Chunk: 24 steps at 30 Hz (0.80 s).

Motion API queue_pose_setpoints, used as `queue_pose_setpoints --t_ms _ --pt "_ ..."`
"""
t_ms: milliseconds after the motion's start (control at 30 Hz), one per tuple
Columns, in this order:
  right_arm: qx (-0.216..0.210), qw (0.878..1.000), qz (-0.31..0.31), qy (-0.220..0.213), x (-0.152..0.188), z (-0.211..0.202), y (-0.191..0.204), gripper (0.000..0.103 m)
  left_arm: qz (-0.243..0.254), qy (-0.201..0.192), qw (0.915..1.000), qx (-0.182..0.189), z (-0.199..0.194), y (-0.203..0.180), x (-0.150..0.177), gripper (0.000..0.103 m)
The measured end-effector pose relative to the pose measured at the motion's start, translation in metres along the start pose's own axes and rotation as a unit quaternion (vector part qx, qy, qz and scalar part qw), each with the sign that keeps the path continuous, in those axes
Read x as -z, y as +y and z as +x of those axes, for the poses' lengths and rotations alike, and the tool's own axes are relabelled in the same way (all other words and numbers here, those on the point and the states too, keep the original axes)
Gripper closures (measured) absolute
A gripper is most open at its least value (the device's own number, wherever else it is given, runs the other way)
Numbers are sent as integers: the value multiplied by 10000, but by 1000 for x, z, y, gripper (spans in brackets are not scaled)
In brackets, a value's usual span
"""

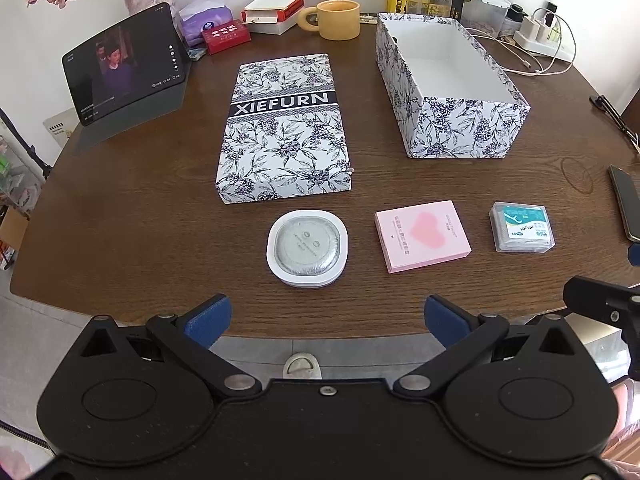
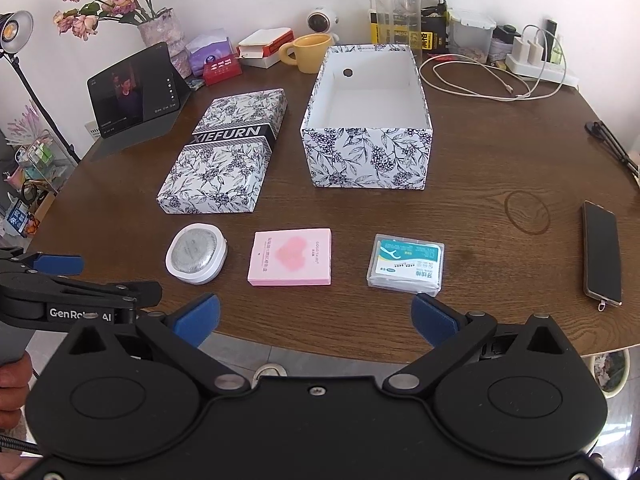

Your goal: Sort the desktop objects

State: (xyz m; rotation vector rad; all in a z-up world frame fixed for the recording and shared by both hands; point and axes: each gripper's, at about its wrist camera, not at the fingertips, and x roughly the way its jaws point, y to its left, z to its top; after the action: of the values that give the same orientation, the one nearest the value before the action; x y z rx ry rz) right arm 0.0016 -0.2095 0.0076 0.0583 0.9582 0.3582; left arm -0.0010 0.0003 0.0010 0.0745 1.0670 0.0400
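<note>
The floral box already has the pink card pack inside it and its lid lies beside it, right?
Not quite. The floral box is empty; the pink pack lies on the table in front of it. The right wrist view shows this. The lid does lie beside it.

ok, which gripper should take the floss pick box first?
Right, probably. The floss pick box lies just ahead of the open right gripper, toward its right finger. From the open left gripper it sits far right, past the pink box.
</note>
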Motion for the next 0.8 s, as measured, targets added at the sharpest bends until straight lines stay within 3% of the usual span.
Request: queue_pose_setpoints --t_ms 800 --pt "80 10000 23 34 6 -2 -1 0 49 -10 9999 98 -5 -18 13 0"
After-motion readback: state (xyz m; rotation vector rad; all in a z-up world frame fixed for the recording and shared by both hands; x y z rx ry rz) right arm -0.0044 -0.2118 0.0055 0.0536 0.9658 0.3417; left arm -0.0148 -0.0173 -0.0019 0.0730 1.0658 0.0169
